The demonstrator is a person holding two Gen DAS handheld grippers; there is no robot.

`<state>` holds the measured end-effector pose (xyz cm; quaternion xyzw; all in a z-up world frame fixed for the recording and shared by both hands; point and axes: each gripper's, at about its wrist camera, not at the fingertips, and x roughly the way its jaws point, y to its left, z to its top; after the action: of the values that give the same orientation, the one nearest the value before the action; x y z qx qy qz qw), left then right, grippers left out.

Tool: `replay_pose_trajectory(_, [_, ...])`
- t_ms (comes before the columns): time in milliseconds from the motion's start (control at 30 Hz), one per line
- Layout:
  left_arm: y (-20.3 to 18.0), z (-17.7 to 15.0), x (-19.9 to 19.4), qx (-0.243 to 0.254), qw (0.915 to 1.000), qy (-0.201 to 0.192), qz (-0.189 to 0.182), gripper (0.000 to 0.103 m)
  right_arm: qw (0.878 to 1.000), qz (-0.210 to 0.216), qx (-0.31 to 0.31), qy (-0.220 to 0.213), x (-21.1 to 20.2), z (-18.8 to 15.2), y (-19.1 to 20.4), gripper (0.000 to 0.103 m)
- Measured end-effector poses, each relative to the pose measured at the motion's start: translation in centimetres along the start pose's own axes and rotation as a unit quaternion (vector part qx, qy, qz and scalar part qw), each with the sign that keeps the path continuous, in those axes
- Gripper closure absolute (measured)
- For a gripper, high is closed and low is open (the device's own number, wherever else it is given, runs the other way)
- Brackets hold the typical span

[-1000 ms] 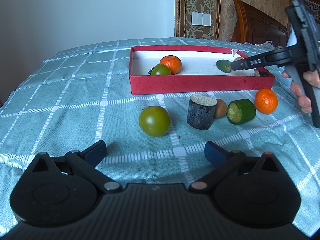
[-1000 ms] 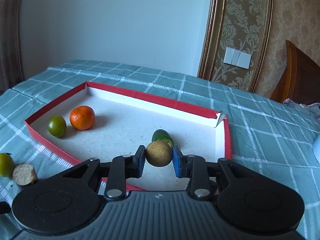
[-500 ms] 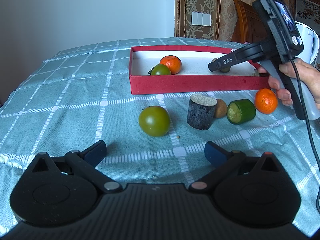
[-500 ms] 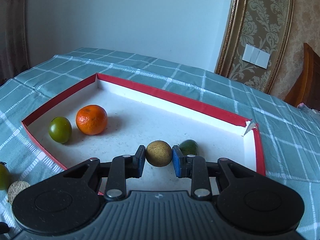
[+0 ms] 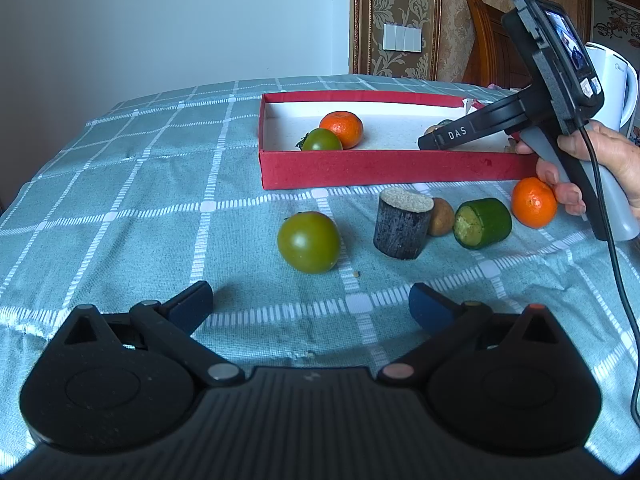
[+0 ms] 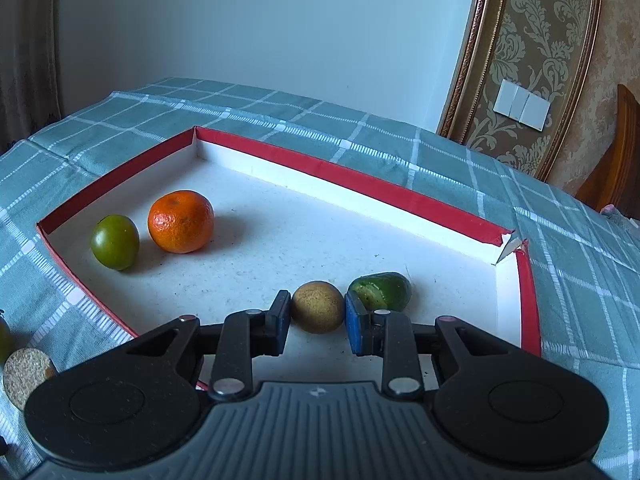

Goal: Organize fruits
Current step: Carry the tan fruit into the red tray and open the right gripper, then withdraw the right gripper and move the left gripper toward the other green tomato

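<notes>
Right wrist view: right gripper (image 6: pixel 317 318) clamped on brown fruit (image 6: pixel 317 306) inside red tray (image 6: pixel 528 280), left gripper (image 5: pixel 310 304) spread wide.

I note a brown round fruit (image 6: pixel 318 307) low over the red tray (image 6: pixel 360 184) floor, beside a green piece (image 6: pixel 380 290); orange (image 6: pixel 181 221) and green tomato (image 6: pixel 115 242) sit together inside.

The desk (image 5: pixel 152 184) is covered by a teal checked cloth (image 5: pixel 120 240). A shallow red tray (image 5: pixel 380 168) is set toward its far right part. Nearer the front edge, a green tomato (image 5: pixel 309 242), an upright dark cylinder (image 5: pixel 402 224), a small brown fruit (image 5: pixel 441 222), a cut cucumber piece (image 5: pixel 483 223) and an orange (image 5: pixel 534 208) are laid in a loose row on the cloth.
</notes>
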<state>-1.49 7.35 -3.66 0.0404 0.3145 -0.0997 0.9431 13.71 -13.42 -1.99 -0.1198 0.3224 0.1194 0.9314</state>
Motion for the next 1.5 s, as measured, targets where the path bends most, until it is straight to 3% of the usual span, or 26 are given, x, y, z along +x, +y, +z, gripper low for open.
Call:
replay_pose_trajectory(500, [0.0, 0.0, 0.0, 0.0, 1.0, 0.0, 0.0, 0.0, 1.0, -0.004, 0.027, -0.004, -1.5, -1.2, -1.5, 0.072])
replay_pose_trajectory(767, [0.0, 0.0, 0.0, 0.0, 1.0, 0.0, 0.0, 0.0, 0.998, 0.002, 0.056, -0.026, -5.0, -3.2, -2.9, 0.071])
replay_pose_trajectory(800, [0.0, 0.0, 0.0, 0.0, 1.0, 0.0, 0.0, 0.0, 0.997, 0.004, 0.063, -0.033, -5.6, -3.7, -3.2, 0.071])
replay_pose_trajectory(867, [0.0, 0.0, 0.0, 0.0, 1.0, 0.0, 0.0, 0.0, 0.996, -0.001, 0.078, -0.053, -7.2, -4.7, -3.9, 0.053])
replay_pose_trajectory(967, [0.0, 0.0, 0.0, 0.0, 1.0, 0.0, 0.0, 0.0, 0.994, 0.016, 0.093, -0.063, -9.0, -5.7, -4.7, 0.05])
replay_pose_trajectory(1033, [0.0, 0.0, 0.0, 0.0, 1.0, 0.0, 0.0, 0.0, 0.993, 0.006, 0.096, -0.069, -9.9, -6.6, -4.8, 0.045])
replay_pose_trajectory(1500, [-0.2, 0.0, 0.0, -0.006, 1.0, 0.0, 0.008, 0.0, 0.987, -0.022, 0.151, -0.048, -11.4, -12.4, -7.6, 0.044])
